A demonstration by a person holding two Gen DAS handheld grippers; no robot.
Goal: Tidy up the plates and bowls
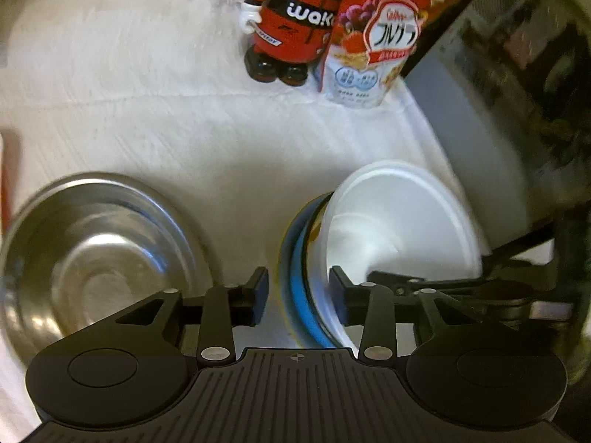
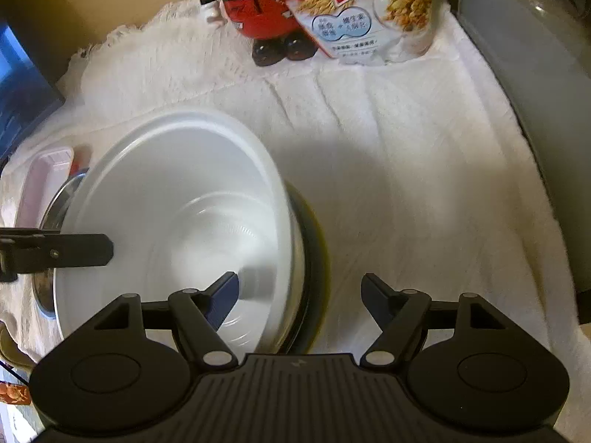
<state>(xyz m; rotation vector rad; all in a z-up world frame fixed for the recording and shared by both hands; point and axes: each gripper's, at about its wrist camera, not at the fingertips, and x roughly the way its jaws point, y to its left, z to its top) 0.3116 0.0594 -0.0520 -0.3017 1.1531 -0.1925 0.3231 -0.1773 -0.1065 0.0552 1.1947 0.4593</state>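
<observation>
A white bowl [image 1: 399, 221] sits nested in a blue-rimmed bowl [image 1: 297, 280] on the white cloth. My left gripper [image 1: 299, 295] straddles the near left rim of this stack; its jaws are open, with cloth showing between the left pad and the blue rim. In the right wrist view the white bowl [image 2: 177, 217] fills the left half, with the dark outer bowl [image 2: 314, 258] under it. My right gripper [image 2: 301, 297] is open across the right wall, one finger inside the white bowl and one outside over the cloth. A steel bowl [image 1: 92, 251] stands empty to the left.
A red and black figure bottle [image 1: 288, 29] and a cereal bag [image 1: 373, 44] stand at the back of the fluffy white cloth [image 1: 184, 129]. A grey appliance [image 2: 535, 110] borders the right side. A pink tray [image 2: 40, 184] lies beyond the steel bowl's edge [image 2: 55, 203].
</observation>
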